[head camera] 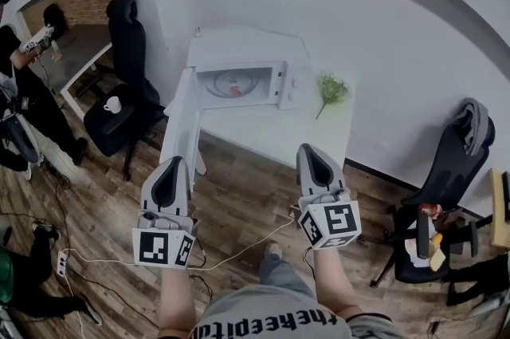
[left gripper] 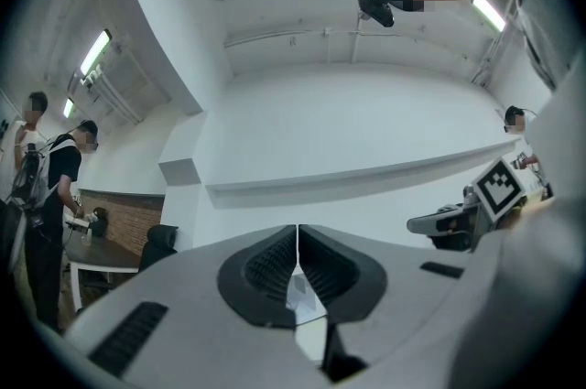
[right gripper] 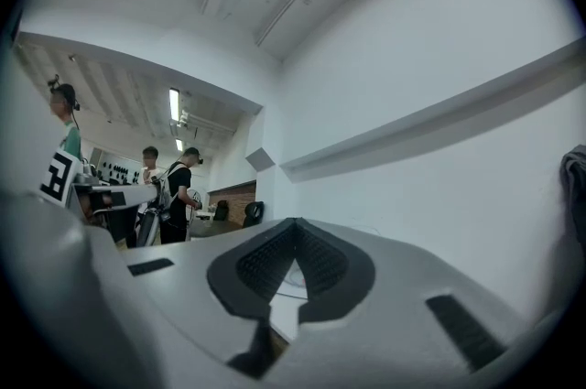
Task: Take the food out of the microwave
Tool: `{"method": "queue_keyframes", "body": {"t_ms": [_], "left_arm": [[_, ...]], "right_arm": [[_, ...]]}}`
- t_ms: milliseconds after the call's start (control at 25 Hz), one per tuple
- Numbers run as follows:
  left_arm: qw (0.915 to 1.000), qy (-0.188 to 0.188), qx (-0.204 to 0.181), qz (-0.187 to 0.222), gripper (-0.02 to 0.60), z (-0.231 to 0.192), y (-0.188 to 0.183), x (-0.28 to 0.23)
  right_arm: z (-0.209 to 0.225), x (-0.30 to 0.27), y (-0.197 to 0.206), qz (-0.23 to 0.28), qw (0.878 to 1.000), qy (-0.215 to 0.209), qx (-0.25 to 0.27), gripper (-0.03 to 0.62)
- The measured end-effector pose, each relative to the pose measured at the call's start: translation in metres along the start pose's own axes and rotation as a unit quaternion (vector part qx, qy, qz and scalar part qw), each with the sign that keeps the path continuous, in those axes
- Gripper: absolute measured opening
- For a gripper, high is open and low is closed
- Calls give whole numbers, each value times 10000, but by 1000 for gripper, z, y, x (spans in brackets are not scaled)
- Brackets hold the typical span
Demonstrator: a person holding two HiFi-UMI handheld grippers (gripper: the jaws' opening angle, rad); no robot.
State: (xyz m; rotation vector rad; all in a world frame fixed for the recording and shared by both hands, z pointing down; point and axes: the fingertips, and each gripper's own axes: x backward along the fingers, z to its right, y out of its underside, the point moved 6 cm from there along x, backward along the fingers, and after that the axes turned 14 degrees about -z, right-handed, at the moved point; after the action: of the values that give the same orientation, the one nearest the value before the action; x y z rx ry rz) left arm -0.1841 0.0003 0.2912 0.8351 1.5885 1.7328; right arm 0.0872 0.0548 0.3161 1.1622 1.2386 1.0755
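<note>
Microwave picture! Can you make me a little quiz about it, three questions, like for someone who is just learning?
1. True or false: the microwave is closed.
2. What sits on the table to the right of the microwave? A: a green plant. B: a book. C: a kettle.
3. Short answer: do the left gripper and the right gripper hold anything?

Key
1. False. It stands open, and a plate with something red on it shows inside.
2. A.
3. No. Both are shut with nothing between the jaws, and both are short of the table.
</note>
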Motion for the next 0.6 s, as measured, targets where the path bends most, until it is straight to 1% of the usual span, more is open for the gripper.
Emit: {"method": "queue_keyframes", "body": {"t_ms": [360,600], "left_arm": [[9993,-362,5,9,9,7,-5,-71],[9982,-593,-52,-30,10,16,-5,-109]], "right_arm": [[53,-67,-15,24,9992,-386,100,5],[88,-106,-15,48,9982,-601,41,5]]}}
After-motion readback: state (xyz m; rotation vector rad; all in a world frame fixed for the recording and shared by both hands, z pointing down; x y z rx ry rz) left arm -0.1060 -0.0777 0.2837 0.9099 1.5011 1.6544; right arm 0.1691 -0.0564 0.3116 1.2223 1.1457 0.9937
